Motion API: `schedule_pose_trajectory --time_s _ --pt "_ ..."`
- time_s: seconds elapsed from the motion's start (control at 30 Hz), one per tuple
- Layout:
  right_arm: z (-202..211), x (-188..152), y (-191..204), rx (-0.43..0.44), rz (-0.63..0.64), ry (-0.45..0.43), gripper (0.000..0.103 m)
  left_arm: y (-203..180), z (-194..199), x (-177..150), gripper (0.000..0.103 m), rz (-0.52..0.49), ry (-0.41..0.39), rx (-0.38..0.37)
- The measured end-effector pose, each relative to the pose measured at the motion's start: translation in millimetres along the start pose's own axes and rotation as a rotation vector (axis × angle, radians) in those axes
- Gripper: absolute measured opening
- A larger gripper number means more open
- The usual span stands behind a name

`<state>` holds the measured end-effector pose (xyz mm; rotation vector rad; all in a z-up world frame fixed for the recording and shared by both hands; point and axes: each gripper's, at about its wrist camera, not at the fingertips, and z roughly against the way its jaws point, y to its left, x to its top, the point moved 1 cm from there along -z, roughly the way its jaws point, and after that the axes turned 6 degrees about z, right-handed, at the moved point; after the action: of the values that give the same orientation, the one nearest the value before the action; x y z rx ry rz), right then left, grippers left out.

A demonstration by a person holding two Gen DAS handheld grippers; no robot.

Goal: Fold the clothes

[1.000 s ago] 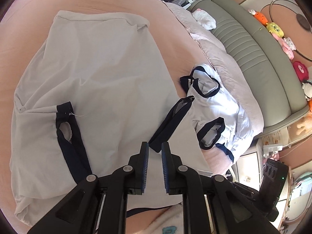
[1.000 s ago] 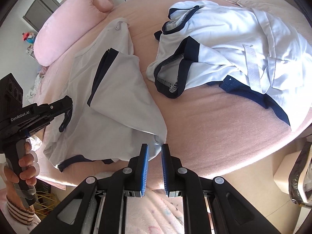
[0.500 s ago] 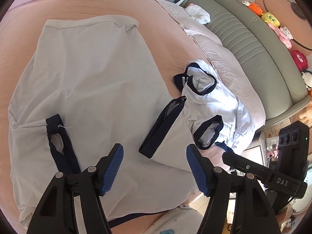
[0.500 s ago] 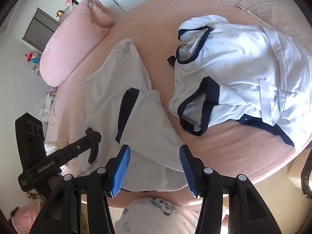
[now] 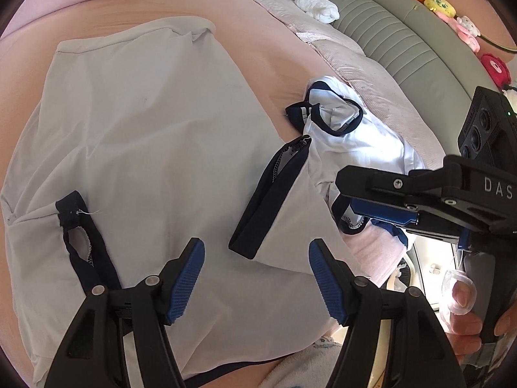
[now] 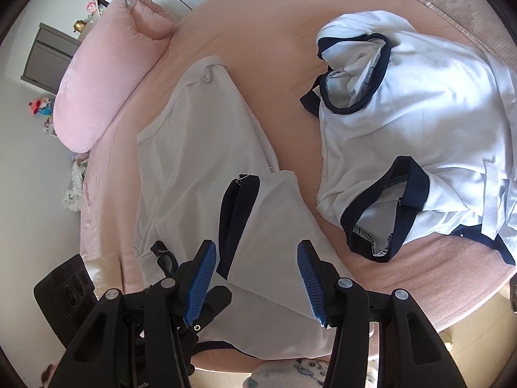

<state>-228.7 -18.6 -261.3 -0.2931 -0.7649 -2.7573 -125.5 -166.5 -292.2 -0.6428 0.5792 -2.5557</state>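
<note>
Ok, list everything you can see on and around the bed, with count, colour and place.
grey T-shirt: one, pale grey with navy trim, flat on bed, right sleeve folded in
white T-shirt: one, white with navy trim, crumpled beside it
pillow: one, pink, far end
bed: one, pink sheet
sofa: one, grey-green, alongside bed
plush toys: several, mixed colours, behind sofa
left gripper: open, over grey shirt
right gripper: open, over folded sleeve

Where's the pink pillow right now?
In the right wrist view, the pink pillow lies upper left at the bed's far edge, just beyond the grey shirt.
</note>
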Motion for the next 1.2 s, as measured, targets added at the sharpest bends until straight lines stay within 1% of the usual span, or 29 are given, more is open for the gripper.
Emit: schedule_pose_trajectory --time_s 0.07,0.13,0.3,0.37,0.57,0.67,0.87,0.97,1.03,1.07,1.1,1.13,1.17,1.2 --pt "-6 5 2 0.014 -0.017 0.006 0.052 0 -5 -2 0.065 0.018 0.021 -0.036" --pt "-12 10 4 0.029 -0.034 0.012 0.052 1 -10 -4 0.065 0.042 0.035 -0.053" --pt "-25 22 9 0.019 -0.045 0.036 0.052 7 -15 -3 0.065 0.110 0.029 -0.110" --pt "-30 27 10 0.011 -0.049 0.045 0.052 8 -15 -2 0.065 0.115 0.025 -0.121" --pt "-44 41 12 -0.007 -0.062 0.043 0.052 7 -17 1 0.065 0.104 0.027 -0.124" --pt "-51 44 15 -0.028 -0.052 0.057 0.052 4 -18 1 0.065 0.092 0.021 -0.124" --pt "-66 45 18 -0.063 -0.017 0.093 0.052 0 -19 4 0.065 0.064 0.033 -0.123" --pt "-69 46 15 -0.054 -0.010 0.096 0.051 -2 -19 4 0.065 0.051 0.023 -0.123" --pt "-71 46 11 -0.052 -0.004 0.106 0.043 -3 -19 3 0.065 0.050 0.016 -0.113" --pt "-69 47 8 -0.048 0.005 0.106 0.038 -4 -18 2 0.063 0.048 0.008 -0.102" --pt "-68 46 5 -0.048 0.018 0.108 0.031 -6 -17 1 0.058 0.044 -0.003 -0.088" --pt "-68 46 3 -0.056 0.031 0.111 0.027 -9 -15 1 0.057 0.033 -0.015 -0.076" --pt "-68 45 2 -0.055 0.038 0.111 0.020 -12 -13 1 0.057 0.018 -0.024 -0.069" --pt "-67 45 0 -0.052 0.042 0.110 0.018 -16 -12 0 0.054 0.004 -0.033 -0.065"
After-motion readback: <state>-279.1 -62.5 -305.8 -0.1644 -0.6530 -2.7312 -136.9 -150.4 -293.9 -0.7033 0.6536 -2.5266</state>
